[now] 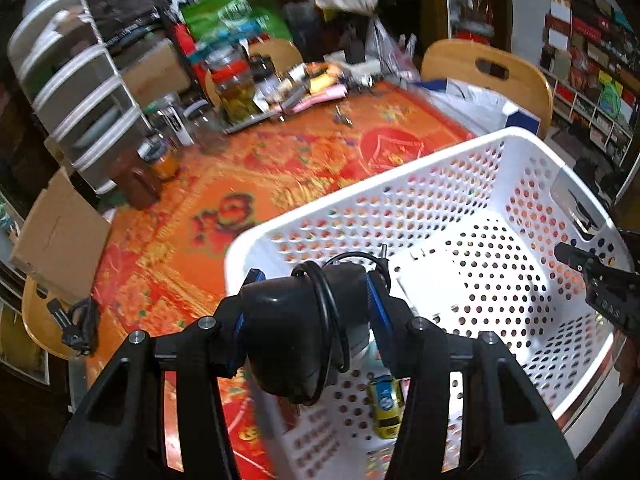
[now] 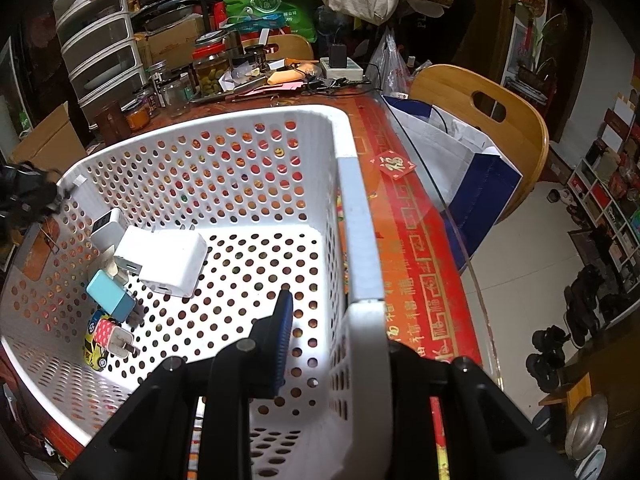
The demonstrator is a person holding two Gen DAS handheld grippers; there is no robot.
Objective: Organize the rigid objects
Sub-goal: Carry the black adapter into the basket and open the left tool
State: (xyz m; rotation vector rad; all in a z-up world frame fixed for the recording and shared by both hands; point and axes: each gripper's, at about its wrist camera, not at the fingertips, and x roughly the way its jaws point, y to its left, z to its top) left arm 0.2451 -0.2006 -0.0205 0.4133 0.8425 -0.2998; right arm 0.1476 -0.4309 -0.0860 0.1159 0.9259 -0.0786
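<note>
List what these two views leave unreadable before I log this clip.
- Left wrist: basket contents mostly hidden behind the held black adapter.
- Left wrist: far clutter is motion-blurred.
- Right wrist: right gripper's outer finger is hidden behind the basket wall.
- Right wrist: toy car partly covered by chargers.

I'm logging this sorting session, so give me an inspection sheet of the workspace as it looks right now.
Surface: red and orange patterned table cover.
Job's things: white perforated plastic basket holding a large white charger block, a light blue adapter, a polka-dot adapter, a yellow toy car.
Clutter: glass pickle jar, grey drawer unit, cardboard box.
Grippers: left gripper shut on a black power adapter; right gripper straddles the basket wall.
Cables: black cord wrapped round the adapter.
Surroundings: wooden chair, shoes.
</note>
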